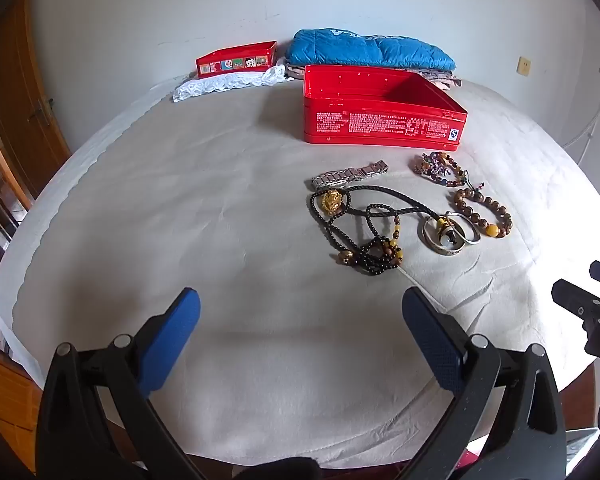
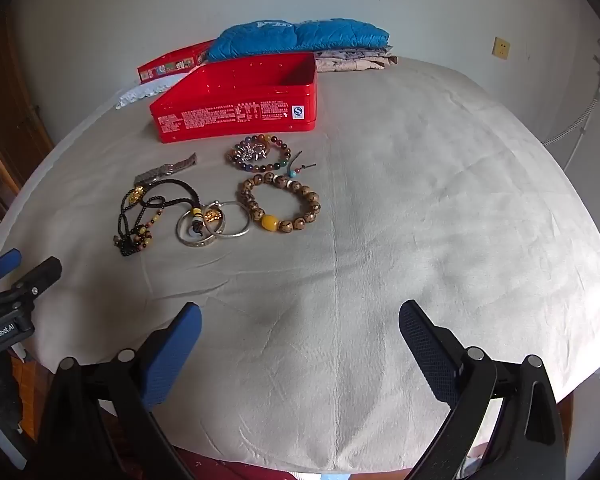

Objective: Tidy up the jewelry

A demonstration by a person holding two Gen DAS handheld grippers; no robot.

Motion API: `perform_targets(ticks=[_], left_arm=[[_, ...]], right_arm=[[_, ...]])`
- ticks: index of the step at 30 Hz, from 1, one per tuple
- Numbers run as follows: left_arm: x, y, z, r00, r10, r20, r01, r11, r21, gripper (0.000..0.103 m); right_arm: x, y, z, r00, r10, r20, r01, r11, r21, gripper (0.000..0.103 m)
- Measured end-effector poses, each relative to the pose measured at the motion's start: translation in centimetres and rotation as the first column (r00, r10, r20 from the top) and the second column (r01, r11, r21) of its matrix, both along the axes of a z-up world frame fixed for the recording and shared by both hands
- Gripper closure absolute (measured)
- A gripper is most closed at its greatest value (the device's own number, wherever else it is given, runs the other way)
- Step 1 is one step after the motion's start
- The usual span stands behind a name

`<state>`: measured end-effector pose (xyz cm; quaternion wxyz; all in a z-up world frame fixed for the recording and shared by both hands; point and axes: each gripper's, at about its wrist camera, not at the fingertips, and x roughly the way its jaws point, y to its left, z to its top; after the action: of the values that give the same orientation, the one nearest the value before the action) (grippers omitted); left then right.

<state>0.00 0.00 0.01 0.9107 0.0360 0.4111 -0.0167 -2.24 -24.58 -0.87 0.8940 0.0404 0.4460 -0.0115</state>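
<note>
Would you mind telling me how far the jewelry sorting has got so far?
Done: nothing yet; the red tin stands open and looks empty. In hand: nothing; the left gripper and right gripper are open above the cloth. Left: the wooden bead bracelet, multicoloured bracelet, silver bangles, black bead necklace and metal watch band all lie outside the tin.

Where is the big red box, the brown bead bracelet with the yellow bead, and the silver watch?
big red box (image 2: 236, 120), right wrist view, front wall.
brown bead bracelet (image 2: 269, 222), right wrist view, yellow bead.
silver watch (image 1: 350, 176), left wrist view, metal band.
</note>
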Motion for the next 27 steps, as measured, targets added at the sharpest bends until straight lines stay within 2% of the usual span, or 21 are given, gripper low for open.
perform_targets(ticks=[27], left_arm=[[0.08,0.05,0.20,1.000,0.000,0.003,0.000,1.000,-0.005,0.003]], right_arm=[[0.27,0.15,0.14,1.000,-0.001,-0.002,0.001,1.000,-0.005,0.004]])
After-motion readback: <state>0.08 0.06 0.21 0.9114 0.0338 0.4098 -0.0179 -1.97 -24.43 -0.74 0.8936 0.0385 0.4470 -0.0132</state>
